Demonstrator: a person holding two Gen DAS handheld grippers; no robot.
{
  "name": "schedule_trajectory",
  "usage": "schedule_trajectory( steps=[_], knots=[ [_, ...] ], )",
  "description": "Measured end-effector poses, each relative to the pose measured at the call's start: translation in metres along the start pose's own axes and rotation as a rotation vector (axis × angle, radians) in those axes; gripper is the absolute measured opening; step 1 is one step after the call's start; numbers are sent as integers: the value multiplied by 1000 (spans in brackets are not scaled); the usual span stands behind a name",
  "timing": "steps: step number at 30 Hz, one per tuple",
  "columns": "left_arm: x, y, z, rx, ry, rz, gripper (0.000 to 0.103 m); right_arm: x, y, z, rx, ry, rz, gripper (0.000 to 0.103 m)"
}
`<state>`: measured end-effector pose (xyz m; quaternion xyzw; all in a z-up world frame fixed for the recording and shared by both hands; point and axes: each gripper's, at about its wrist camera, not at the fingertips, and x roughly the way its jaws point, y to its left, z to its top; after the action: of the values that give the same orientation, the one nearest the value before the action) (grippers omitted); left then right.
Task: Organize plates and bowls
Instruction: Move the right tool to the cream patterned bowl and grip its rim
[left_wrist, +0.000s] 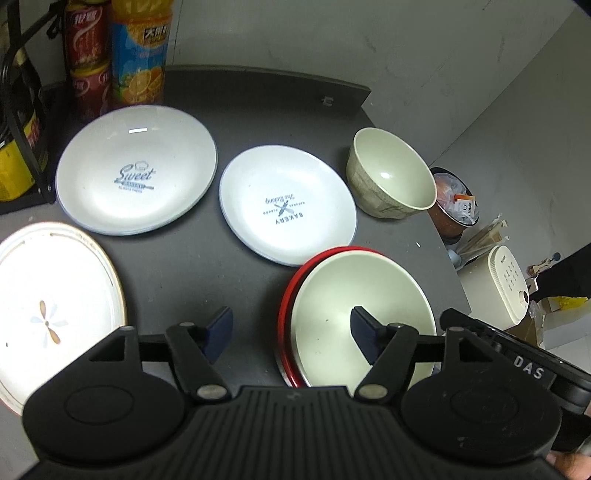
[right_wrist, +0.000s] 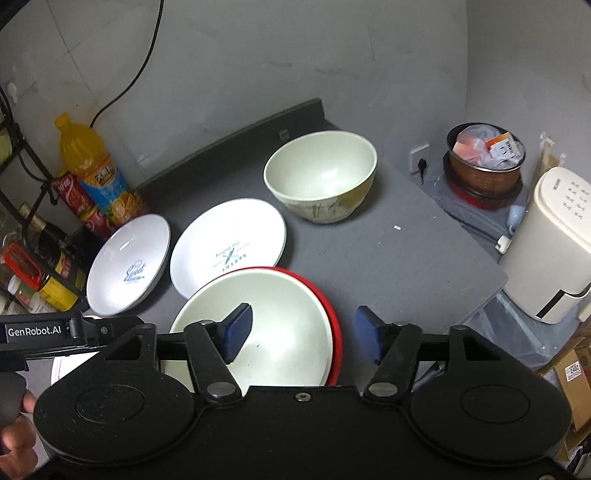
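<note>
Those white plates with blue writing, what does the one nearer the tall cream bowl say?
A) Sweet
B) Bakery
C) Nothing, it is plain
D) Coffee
B: the plate lying just left of the tall cream bowl carries the word BAKERY, upside down in the left tongs' view, while the Sweet plate lies farther left, by the bottles.

**A dim grey corner**

A dark grey table (right_wrist: 388, 254) sits pushed into a corner of scuffed, pale grey walls (right_wrist: 258, 55), a low raised lip (right_wrist: 236, 138) running along its back edge. A black cable (right_wrist: 144, 59) trails down the wall. A black wire rack (left_wrist: 22, 122) stands at the left. Down on the floor (right_wrist: 454, 206) are a wall socket (right_wrist: 419, 164), a cream appliance (right_wrist: 554, 243), perhaps a rice cooker, and cardboard boxes (right_wrist: 569, 373).
</note>
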<state>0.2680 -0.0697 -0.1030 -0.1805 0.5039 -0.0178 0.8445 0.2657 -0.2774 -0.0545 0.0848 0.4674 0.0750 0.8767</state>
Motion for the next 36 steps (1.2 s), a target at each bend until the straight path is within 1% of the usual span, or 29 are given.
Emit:
schedule_trajectory(
  steps=[2, 4, 5, 7, 10, 21, 23, 27, 36],
  knots=[
    [-3, -1, 2, 10, -9, -10, 72, -5, -1, 1, 3, -19, -7, 73],
    [-6, -3, 5, 23, -24, -25, 75, -9, -3, 2, 6, -41, -18, 81],
    [-7, -4, 7, 29, -31, -28, 77, -11, -4, 3, 7, -51, -18, 83],
    [-10, -8, 10, 35, -47, -23, 77, -12, -8, 6, 9, -65, -12, 90],
    [-13, -12, 15, 42, -69, -25, 79, -10, -13, 13, 17, -82, -20, 94],
    [3, -33, 39, 40, -89, -54, 79, 18, -32, 42, 36, -68, 1, 96],
    [9, -39, 46, 47, -93, -47, 79, 23, -35, 48, 34, -63, 10, 96],
    [21, -48, 60, 28, -86, -42, 79, 37, -43, 62, 24, -54, 19, 96],
    [59, -70, 90, 24, -70, -3, 79, 72, -63, 89, 27, -9, 37, 96]
  ],
)
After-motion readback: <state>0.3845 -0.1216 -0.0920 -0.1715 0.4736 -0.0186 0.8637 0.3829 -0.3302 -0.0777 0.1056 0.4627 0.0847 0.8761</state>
